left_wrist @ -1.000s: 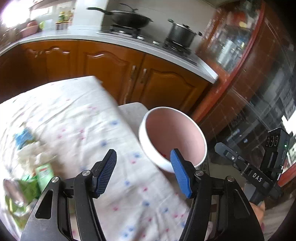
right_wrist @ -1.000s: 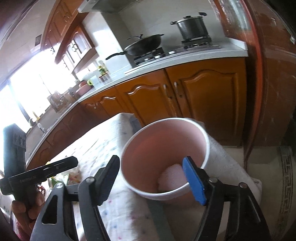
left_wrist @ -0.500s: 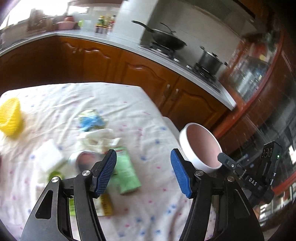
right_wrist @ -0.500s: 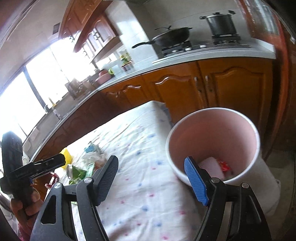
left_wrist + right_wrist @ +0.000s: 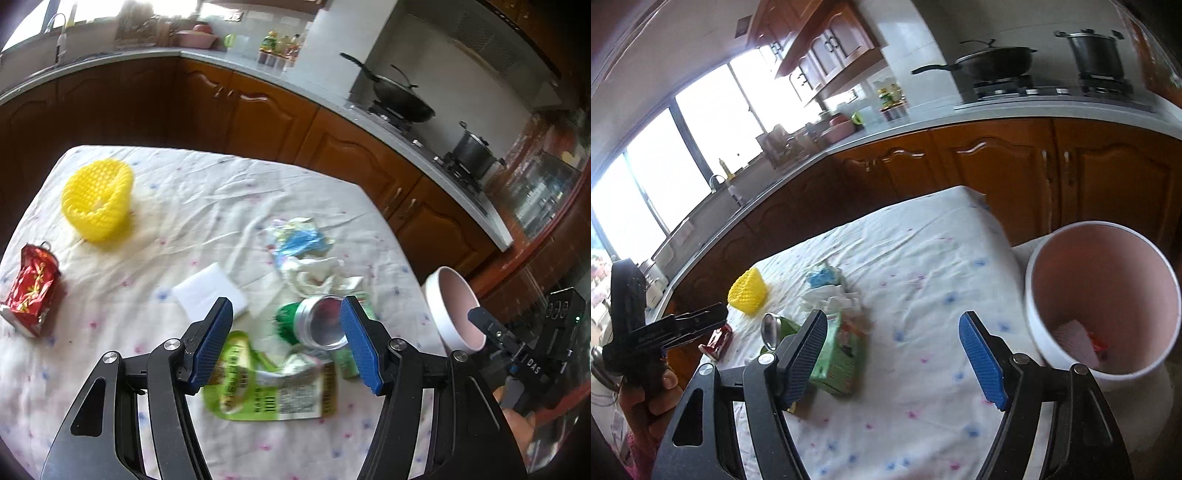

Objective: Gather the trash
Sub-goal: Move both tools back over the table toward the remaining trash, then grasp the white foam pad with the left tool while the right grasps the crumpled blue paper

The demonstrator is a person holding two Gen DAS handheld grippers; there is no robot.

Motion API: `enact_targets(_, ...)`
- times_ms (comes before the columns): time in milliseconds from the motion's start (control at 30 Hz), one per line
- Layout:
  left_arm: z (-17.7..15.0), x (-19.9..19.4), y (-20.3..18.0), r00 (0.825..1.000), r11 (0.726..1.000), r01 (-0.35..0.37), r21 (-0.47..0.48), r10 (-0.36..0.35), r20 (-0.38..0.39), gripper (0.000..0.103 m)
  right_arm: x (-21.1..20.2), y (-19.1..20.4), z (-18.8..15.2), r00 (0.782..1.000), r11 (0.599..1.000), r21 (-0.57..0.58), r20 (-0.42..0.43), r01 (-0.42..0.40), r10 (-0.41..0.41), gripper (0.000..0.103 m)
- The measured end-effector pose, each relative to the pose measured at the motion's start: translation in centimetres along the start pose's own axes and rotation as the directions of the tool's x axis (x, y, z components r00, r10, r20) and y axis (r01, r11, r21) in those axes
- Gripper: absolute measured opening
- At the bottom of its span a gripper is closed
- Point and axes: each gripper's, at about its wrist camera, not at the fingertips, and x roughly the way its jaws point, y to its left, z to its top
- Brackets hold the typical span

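Left of the pink bin, the trash pile has come into view: red wrapper, yellow cup, then green can on the table. The left gripper has swung from the bin to above the can, jaws apart, empty. The right gripper gapes empty beside the bin.

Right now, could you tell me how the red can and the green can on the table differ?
The red can is crushed and lies alone near the table's edge; the green can looks uncrushed, silver end showing, and lies among wrappers mid-table. Both lie on their sides, ungripped.
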Motion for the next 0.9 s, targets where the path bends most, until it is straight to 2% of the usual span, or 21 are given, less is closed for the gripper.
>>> enact_targets(333, 0.6, 1.1, 3.9, 0.997, 0.997, -0.066, -0.042, 0.064, -0.033, 0.061, 3.7, 2.2, 0.7, 0.997, 0.998, -0.037, -0.056, -0.046, 0.044, 0.076)
enact_targets(500, 0.8, 2.6, 5.3, 0.993, 0.995, -0.088, -0.053, 0.084, -0.079, 0.064, 5.6, 3.1, 1.4, 0.995, 0.996, -0.043, -0.076, -0.075, 0.071, 0.076)
enact_targets(667, 0.6, 4.4, 5.7, 0.989, 0.995, -0.096, -0.029, 0.092, -0.119, 0.064, 8.1, 3.8, 2.5, 0.989, 0.993, -0.056, -0.103, -0.109, 0.103, 0.075)
enact_targets(767, 0.5, 5.4, 5.4, 0.985, 0.995, -0.100, 0.010, 0.100, -0.139, 0.070, 9.8, 4.1, 3.0, 0.986, 0.991, -0.059, -0.128, -0.117, 0.109, 0.074)
enact_targets(900, 0.5, 6.8, 5.0, 0.981, 0.993, -0.106, 0.060, 0.114, -0.160, 0.071, 12.2, 4.7, 3.8, 0.978, 0.988, -0.073, -0.168, -0.139, 0.125, 0.071)
